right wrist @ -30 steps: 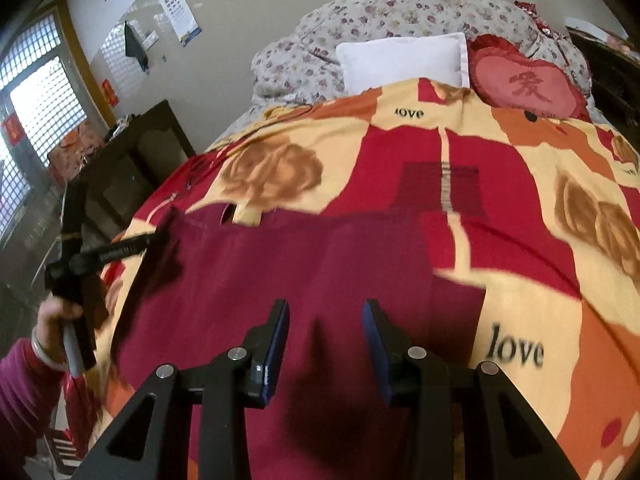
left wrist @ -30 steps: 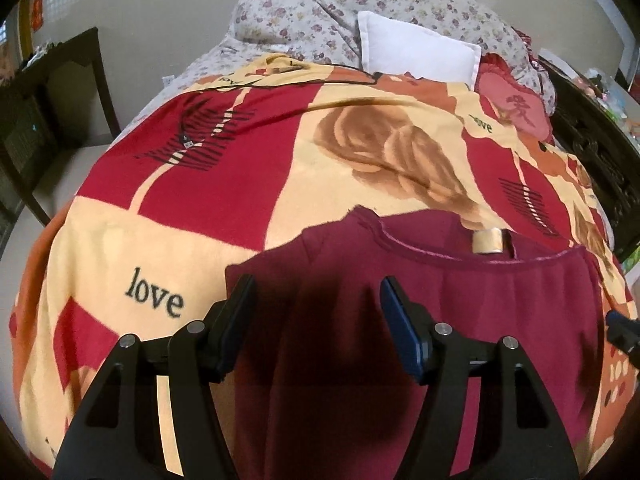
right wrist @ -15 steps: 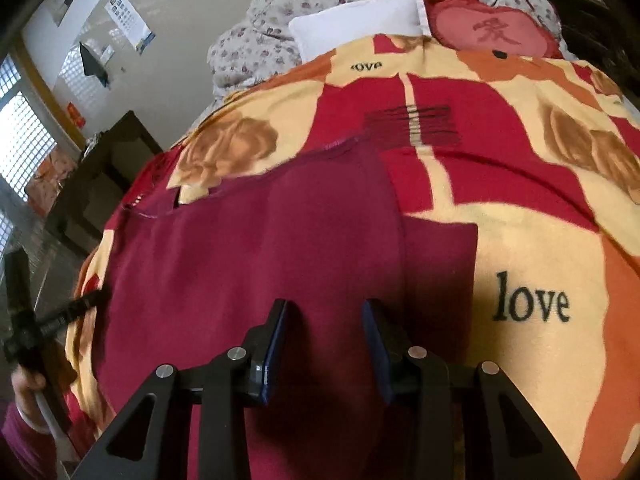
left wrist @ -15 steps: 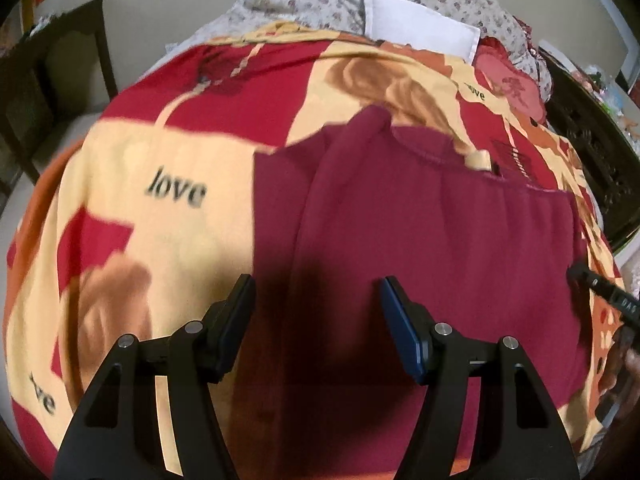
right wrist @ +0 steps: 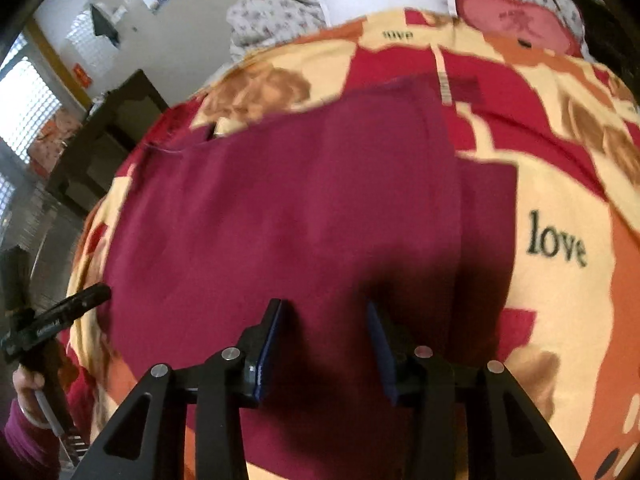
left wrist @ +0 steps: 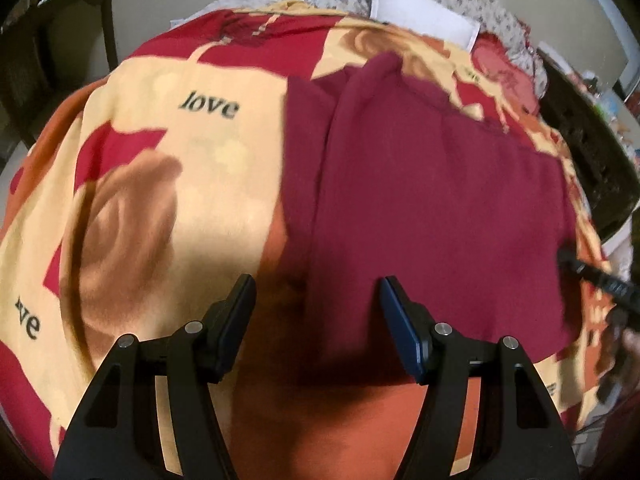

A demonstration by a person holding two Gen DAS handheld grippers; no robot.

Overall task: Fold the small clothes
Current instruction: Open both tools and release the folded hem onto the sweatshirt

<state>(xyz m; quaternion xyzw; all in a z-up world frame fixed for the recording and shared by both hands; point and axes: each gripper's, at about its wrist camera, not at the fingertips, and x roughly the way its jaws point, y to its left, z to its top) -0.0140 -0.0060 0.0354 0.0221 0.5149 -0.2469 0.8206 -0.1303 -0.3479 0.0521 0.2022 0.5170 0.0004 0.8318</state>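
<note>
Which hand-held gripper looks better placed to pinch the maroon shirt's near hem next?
Probably the left hand-held gripper: its open jaws straddle the maroon shirt's side edge near the lower corner. The right hand-held gripper, also open, sits over the shirt's flat middle, with no edge between its fingers.

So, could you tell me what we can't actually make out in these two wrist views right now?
- Left wrist view: the maroon garment has its near hem in dark shadow behind the left gripper.
- Left wrist view: the right gripper is cut off by the picture's right edge, so its jaws are unseen there.
- Right wrist view: the shadow of the right gripper hides the cloth below it.
- Both views: motion blur smears the blanket pattern.
</note>
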